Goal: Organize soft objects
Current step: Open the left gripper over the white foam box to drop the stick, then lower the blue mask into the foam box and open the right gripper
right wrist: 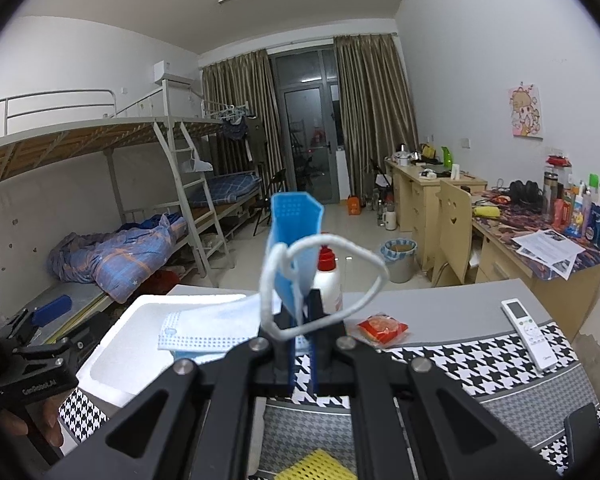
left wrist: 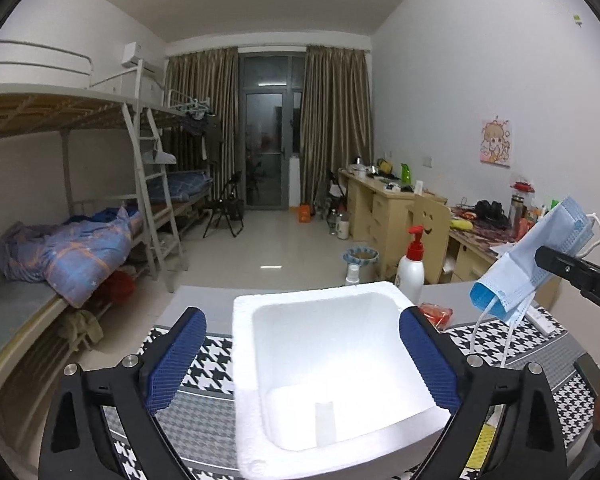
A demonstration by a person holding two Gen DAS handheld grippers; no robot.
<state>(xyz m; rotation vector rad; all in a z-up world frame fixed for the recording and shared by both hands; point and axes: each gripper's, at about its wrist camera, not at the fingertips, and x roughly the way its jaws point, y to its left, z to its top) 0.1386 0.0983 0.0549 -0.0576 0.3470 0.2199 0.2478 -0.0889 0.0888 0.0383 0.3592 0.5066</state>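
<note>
My right gripper point(right wrist: 305, 312) is shut on a blue face mask point(right wrist: 294, 232) and holds it up in the air, its white ear loop point(right wrist: 328, 280) hanging free. The left wrist view shows this mask point(left wrist: 532, 264) above the table to the right of a white foam box point(left wrist: 332, 364). My left gripper point(left wrist: 304, 356) is open, its blue pads on either side of the box, which looks empty there. In the right wrist view the box point(right wrist: 116, 356) lies at lower left, and part of the mask point(right wrist: 204, 328) hangs in front of it.
A white pump bottle point(left wrist: 412, 264) stands behind the box. A red packet point(right wrist: 382, 328) and a white remote point(right wrist: 530, 332) lie on the houndstooth-covered table point(right wrist: 480, 364). A yellow item point(right wrist: 316, 466) lies at the near edge. Bunk beds stand left, desks right.
</note>
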